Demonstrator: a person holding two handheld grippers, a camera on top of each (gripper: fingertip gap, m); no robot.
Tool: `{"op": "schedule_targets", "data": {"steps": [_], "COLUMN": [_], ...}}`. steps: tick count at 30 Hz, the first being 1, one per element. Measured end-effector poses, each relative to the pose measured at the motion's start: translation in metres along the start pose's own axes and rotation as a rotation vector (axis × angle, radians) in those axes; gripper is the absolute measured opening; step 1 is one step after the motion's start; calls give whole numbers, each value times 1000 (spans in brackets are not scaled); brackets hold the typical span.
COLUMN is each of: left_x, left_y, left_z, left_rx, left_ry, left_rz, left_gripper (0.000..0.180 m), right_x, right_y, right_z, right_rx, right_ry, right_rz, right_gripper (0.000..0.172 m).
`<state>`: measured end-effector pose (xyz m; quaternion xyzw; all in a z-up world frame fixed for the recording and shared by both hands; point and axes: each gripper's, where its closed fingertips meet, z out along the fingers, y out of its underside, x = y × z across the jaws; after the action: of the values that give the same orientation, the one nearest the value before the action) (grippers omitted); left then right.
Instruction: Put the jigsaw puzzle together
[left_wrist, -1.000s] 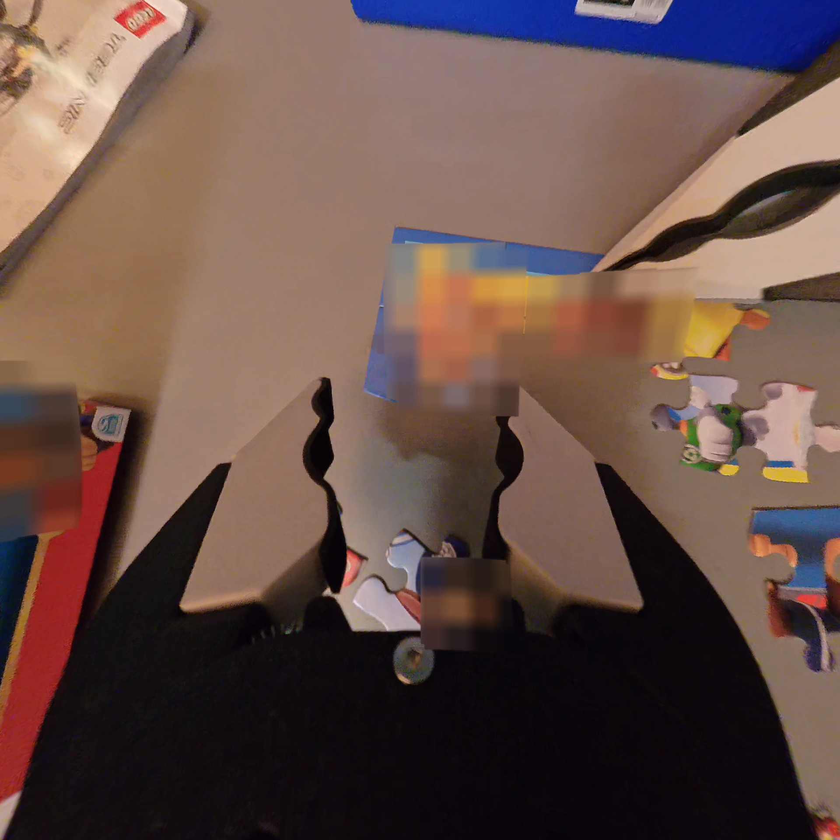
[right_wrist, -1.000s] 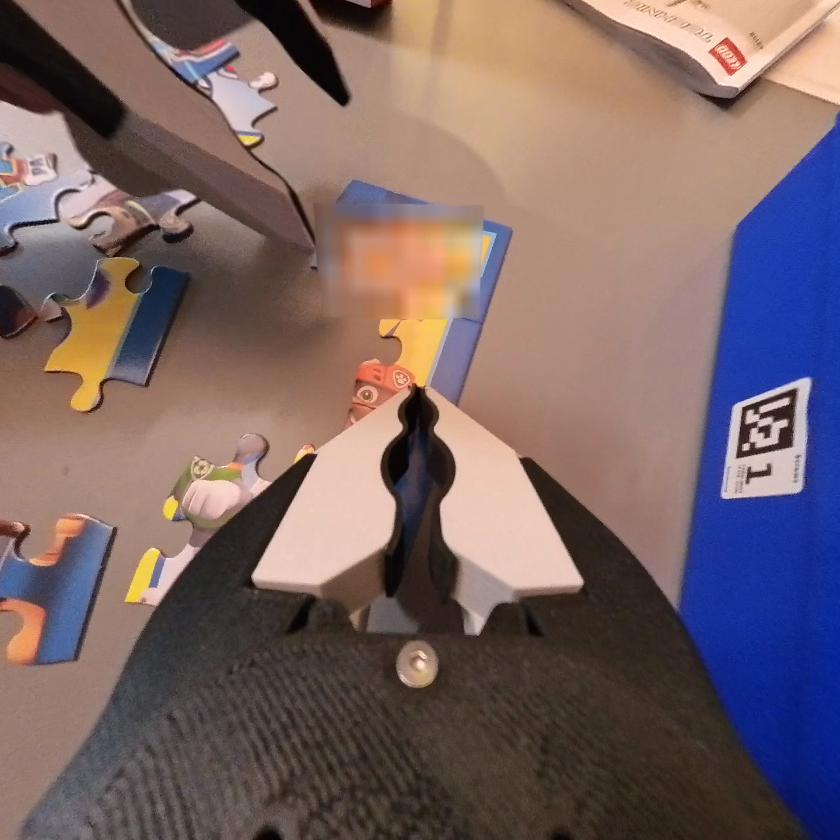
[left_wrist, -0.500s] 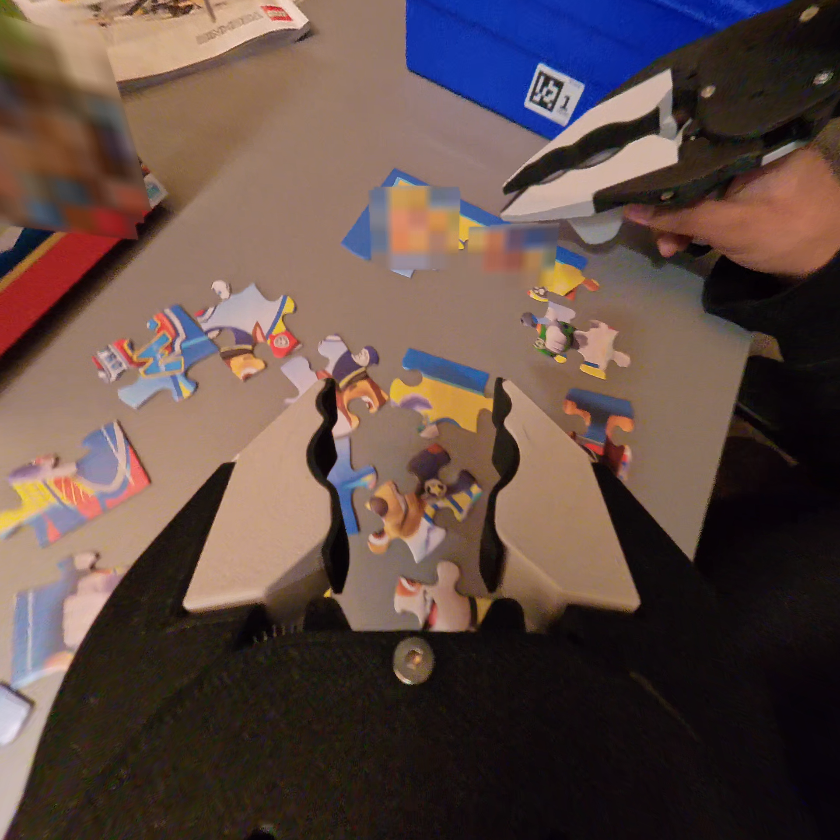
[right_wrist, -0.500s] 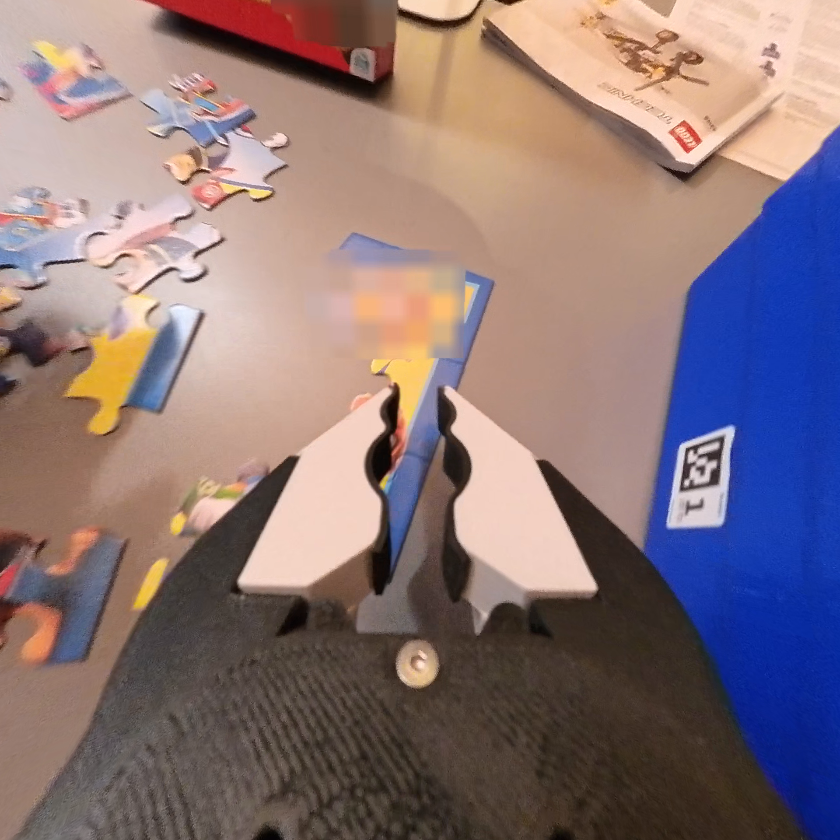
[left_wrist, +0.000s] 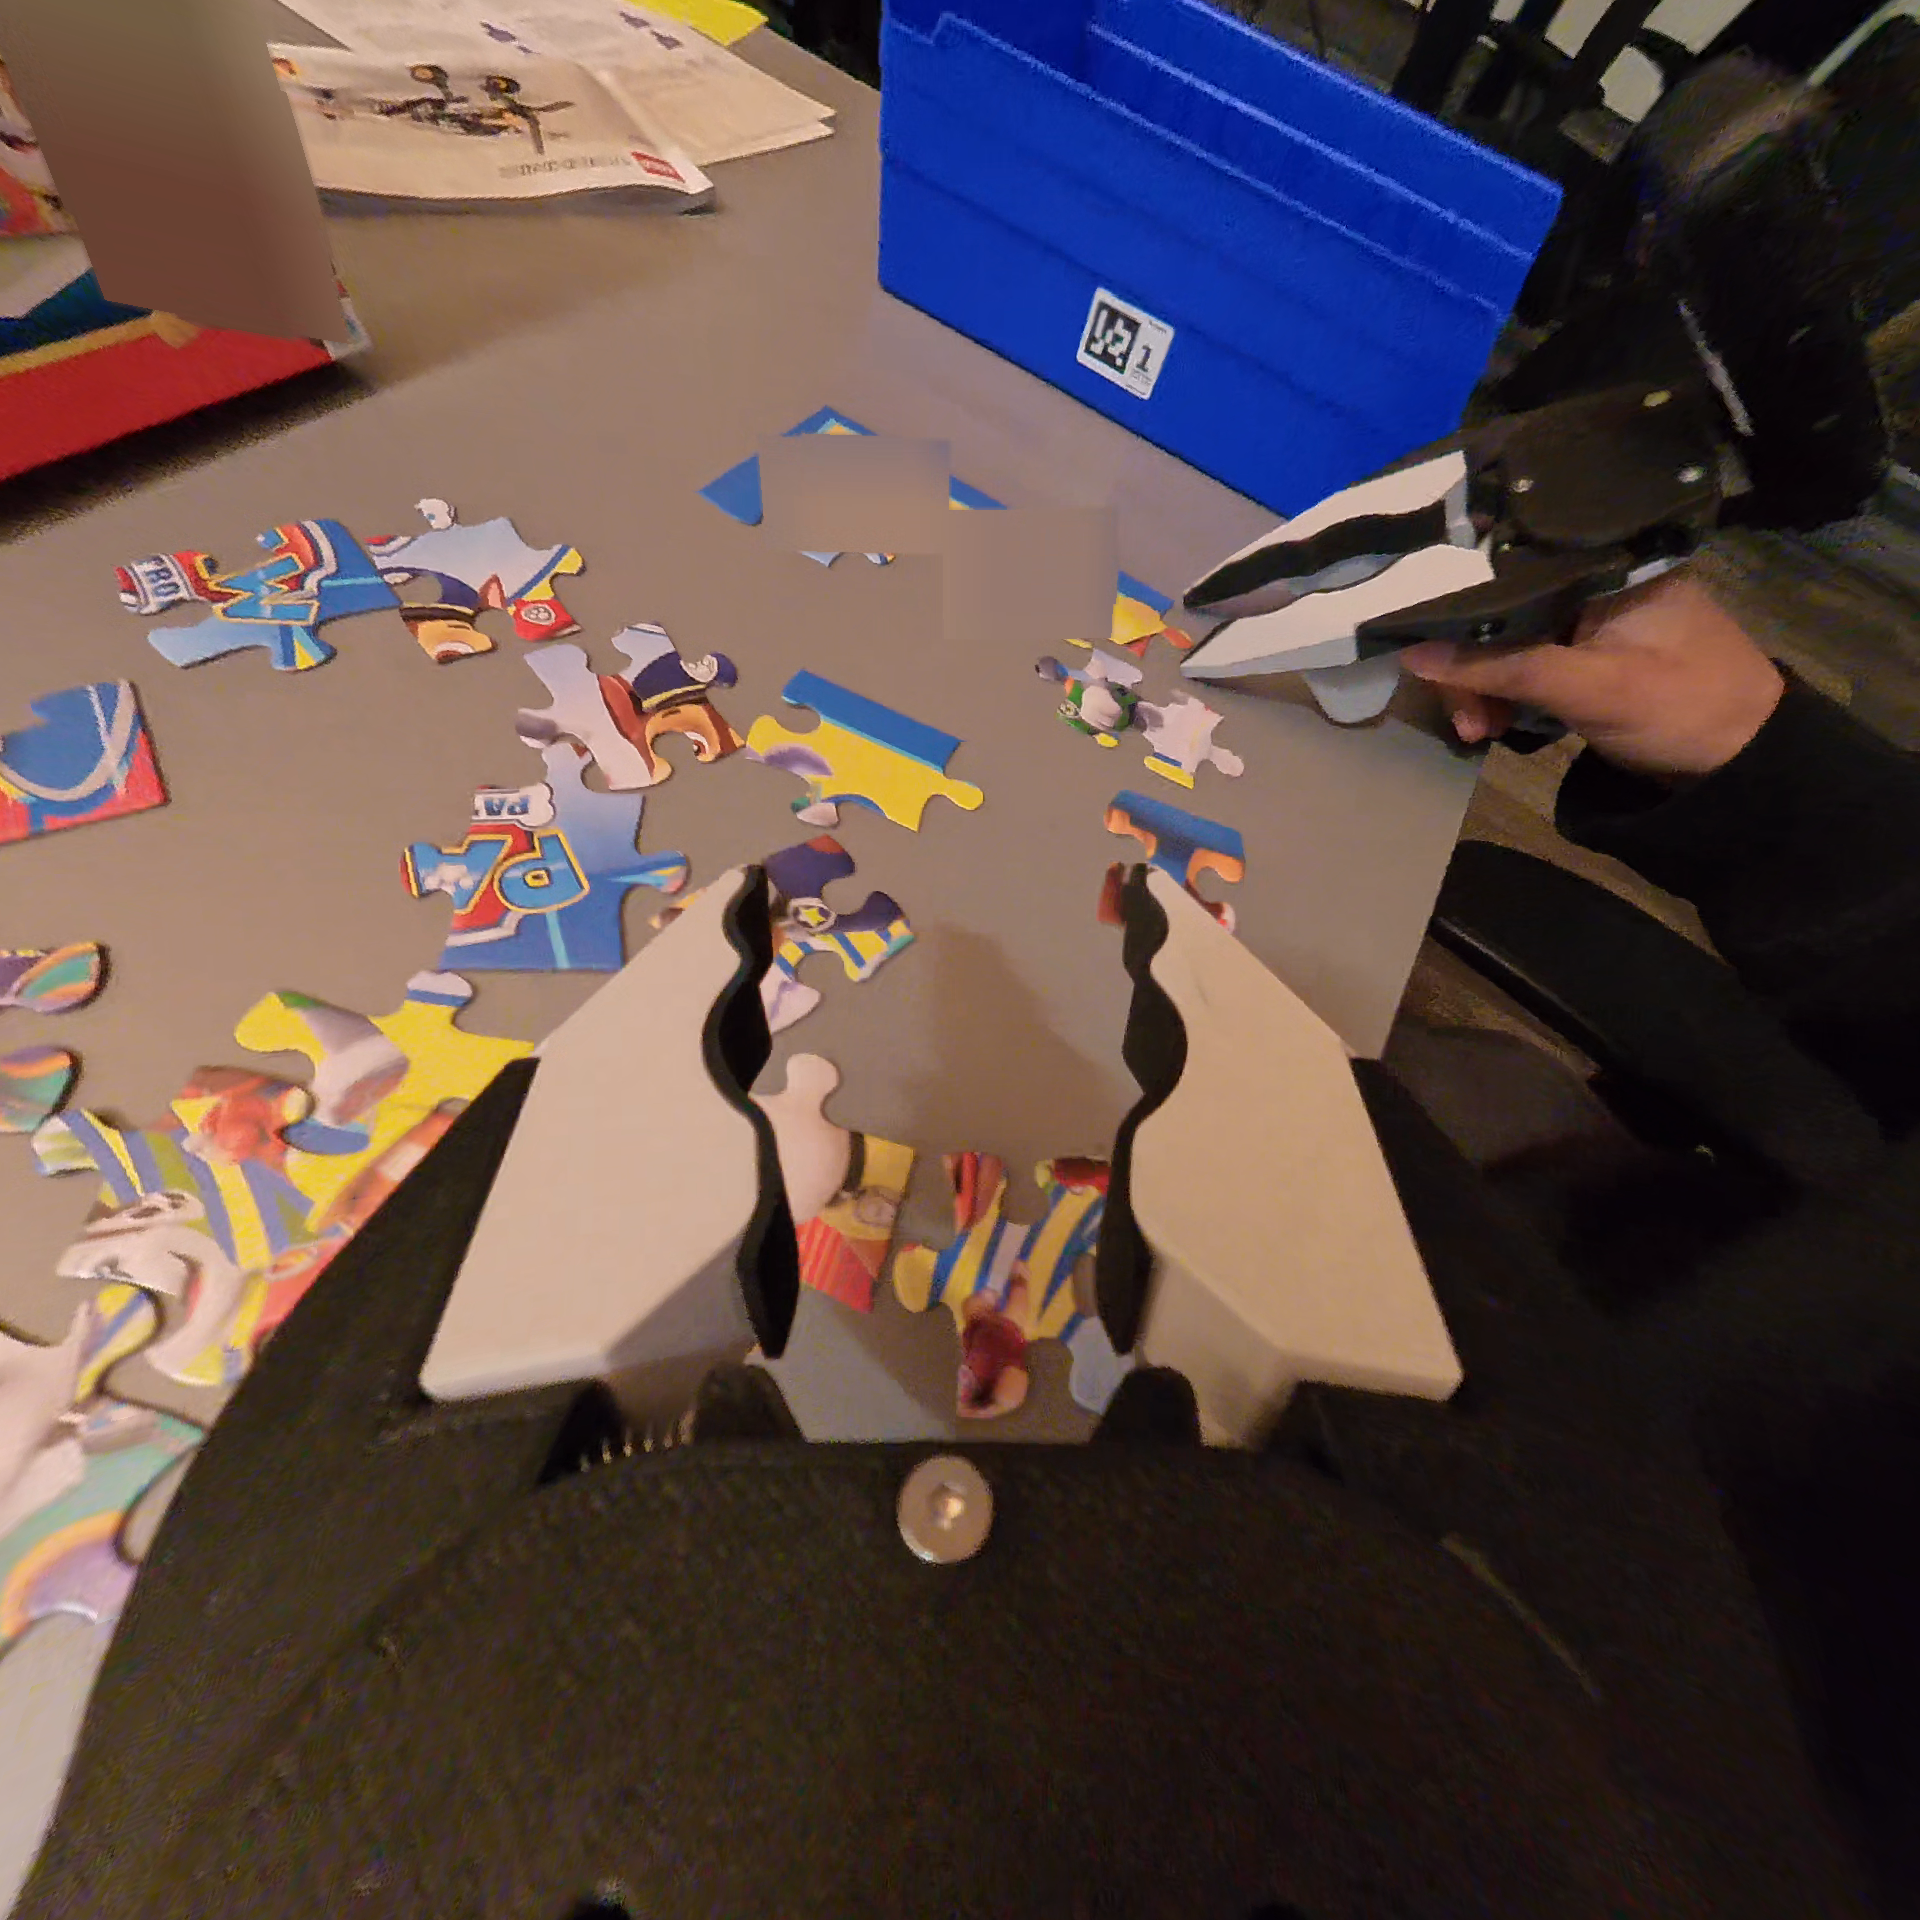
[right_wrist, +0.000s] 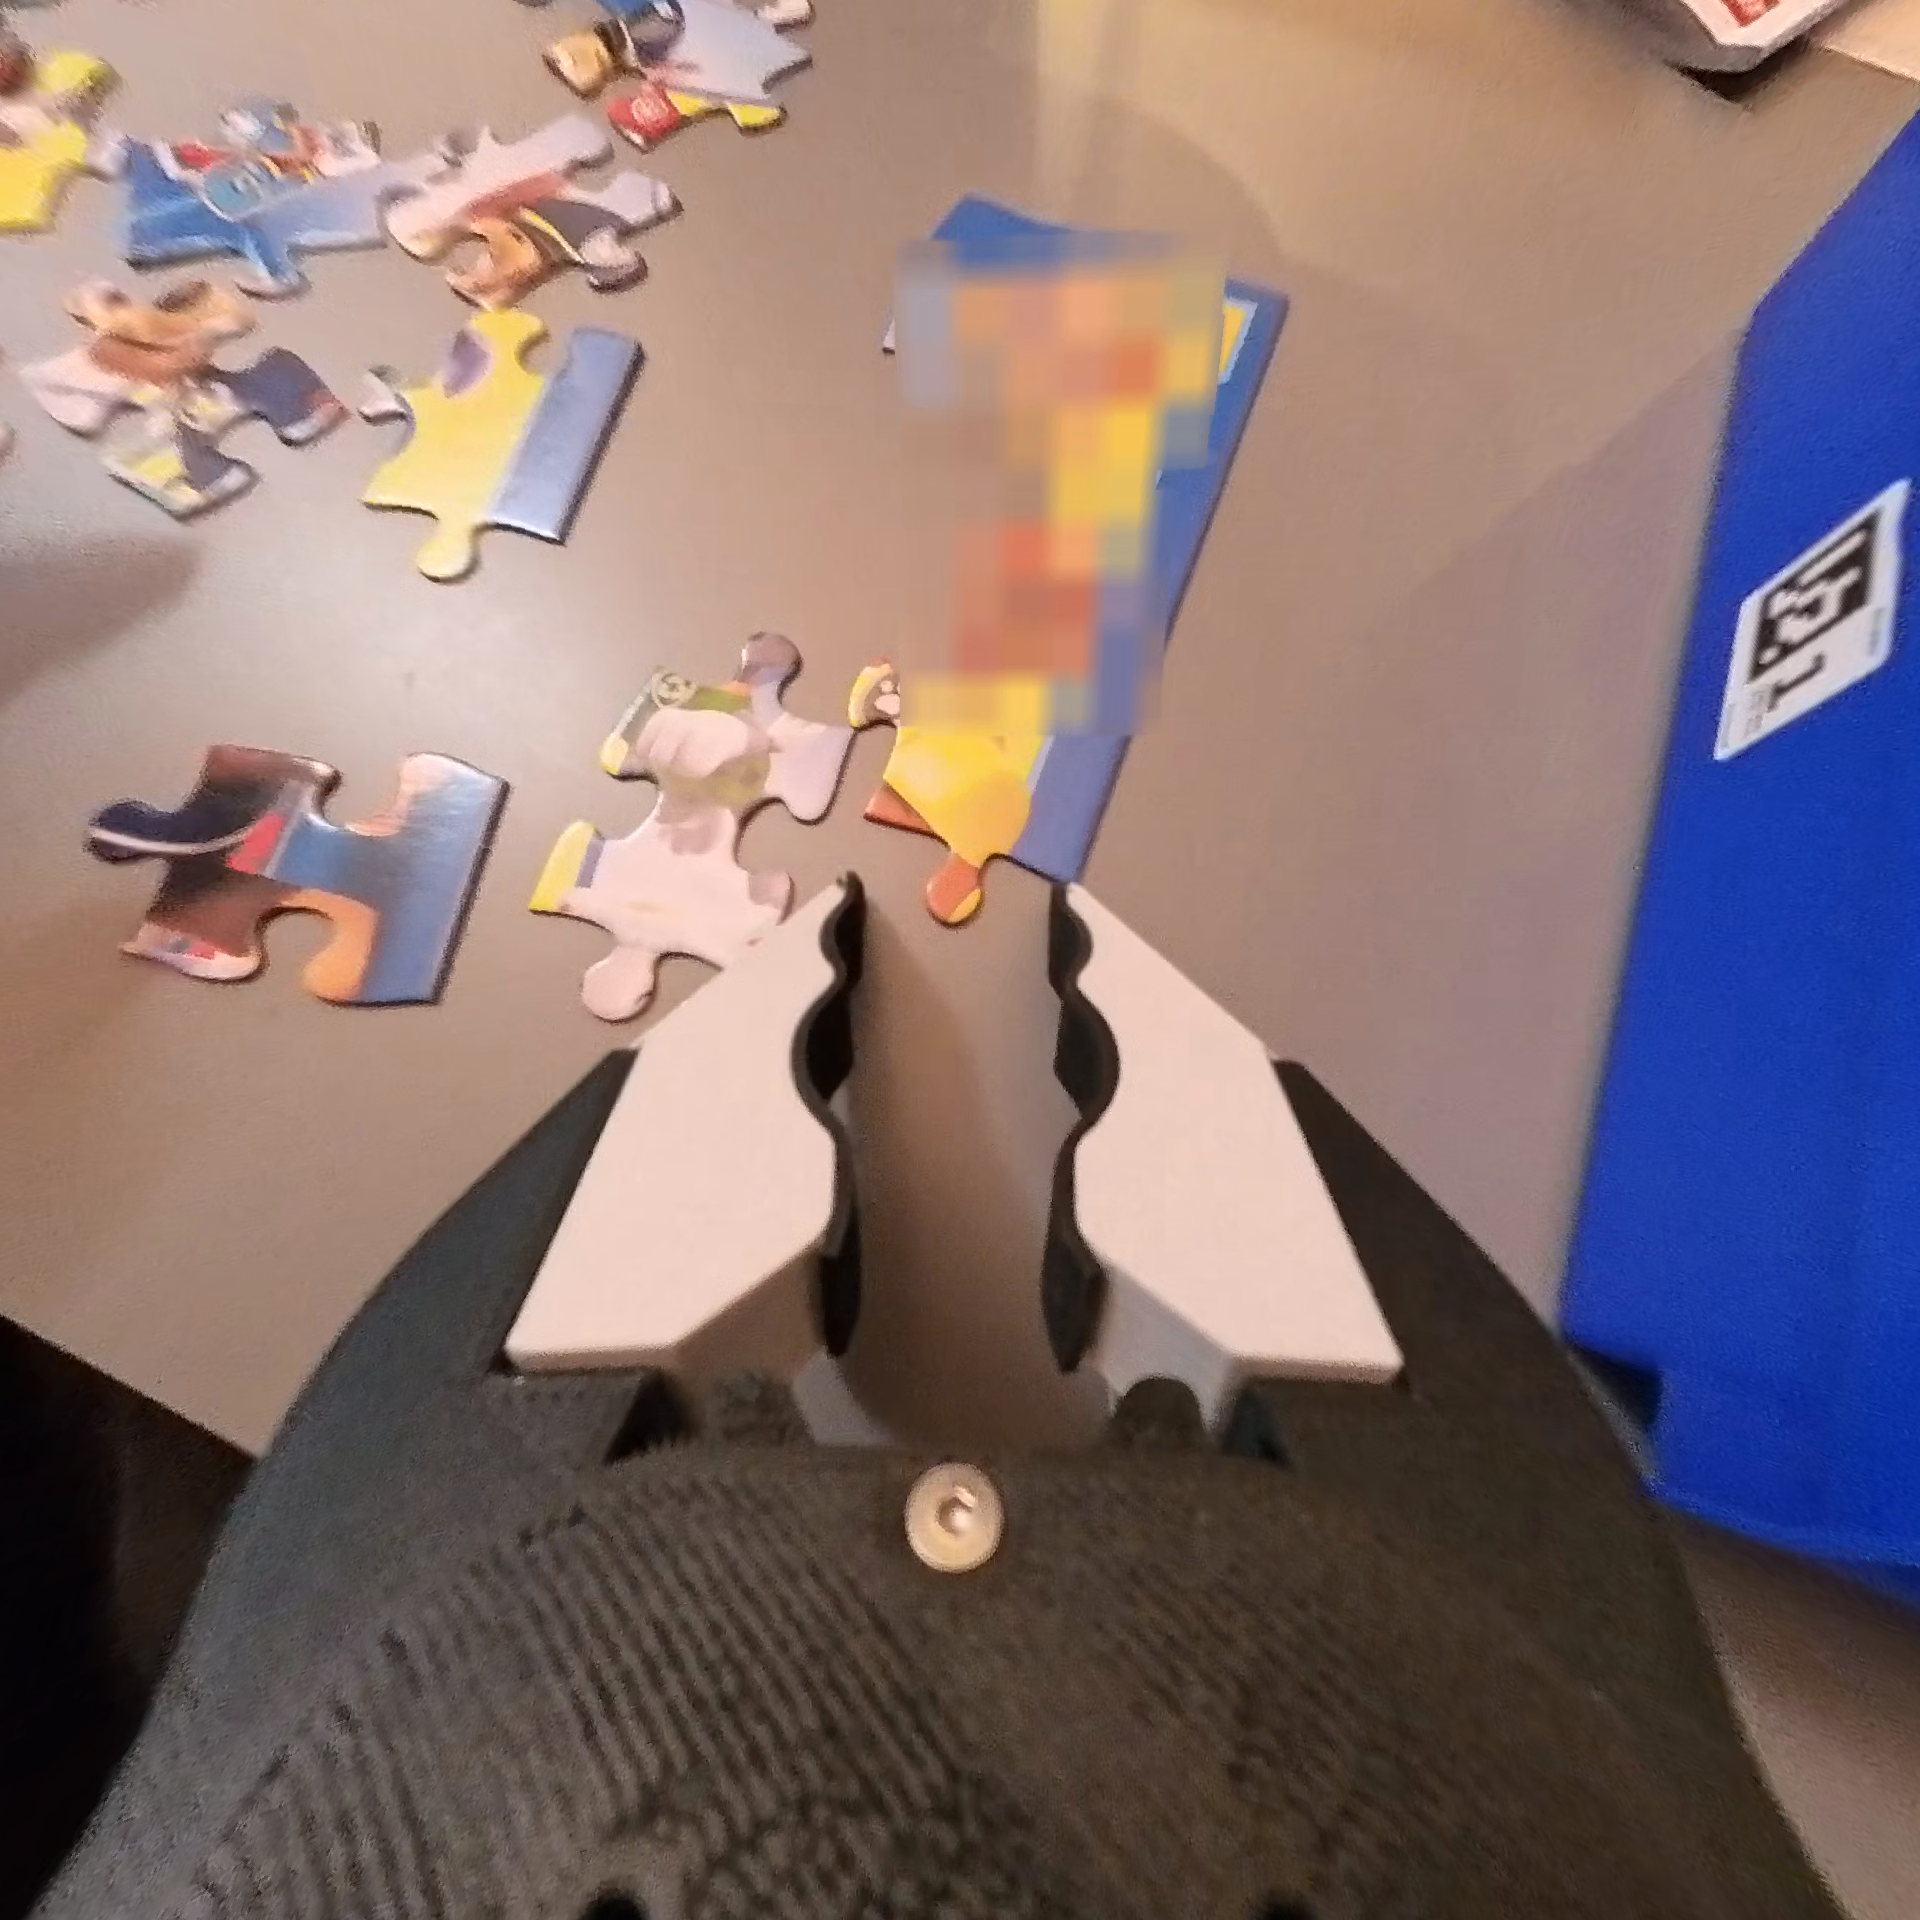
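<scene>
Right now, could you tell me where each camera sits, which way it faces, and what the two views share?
Left wrist view: sits on the open left gripper, looking down across the grey table at scattered puzzle pieces; the right gripper and a hand show farther off.
Right wrist view: sits on the open right gripper, facing the joined blue-edged pieces.
Shared: blue bin, green-and-white piece.
</scene>
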<state>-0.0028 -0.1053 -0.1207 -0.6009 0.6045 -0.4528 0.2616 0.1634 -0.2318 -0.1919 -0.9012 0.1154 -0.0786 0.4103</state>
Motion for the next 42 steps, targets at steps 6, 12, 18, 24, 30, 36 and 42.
{"op": "schedule_targets", "data": {"steps": [6, 12, 18, 24, 30, 36, 42], "left_x": [8, 8, 8, 9, 18, 3, -10], "left_y": [3, 5, 9, 7, -3, -18, -45], "left_z": [-9, -18, -20, -15, -2, 25, 39], "left_rx": [40, 50, 54, 68, 100, 119, 255], "left_ry": [-36, -87, -78, -59, 33, 92, -2], "left_rz": [-30, -30, -57, -61, -72, -55, 44], "left_gripper": [67, 65, 64, 62, 61, 61, 60], "right_x": [6, 5, -1, -7, -11, -14, -16], "right_y": [-7, -13, -17, -21, -32, -56, -53], "right_z": [9, 17, 21, 25, 24, 12, 16], "right_rx": [-8, -10, -11, -9, 40, 206, 182], "right_ry": [-3, 40, 42, 16, 14, -16, 18], "right_rz": [45, 13, 12, 23, 0, 2, -49], "right_gripper": [30, 21, 18, 21, 24, 25, 22]}}
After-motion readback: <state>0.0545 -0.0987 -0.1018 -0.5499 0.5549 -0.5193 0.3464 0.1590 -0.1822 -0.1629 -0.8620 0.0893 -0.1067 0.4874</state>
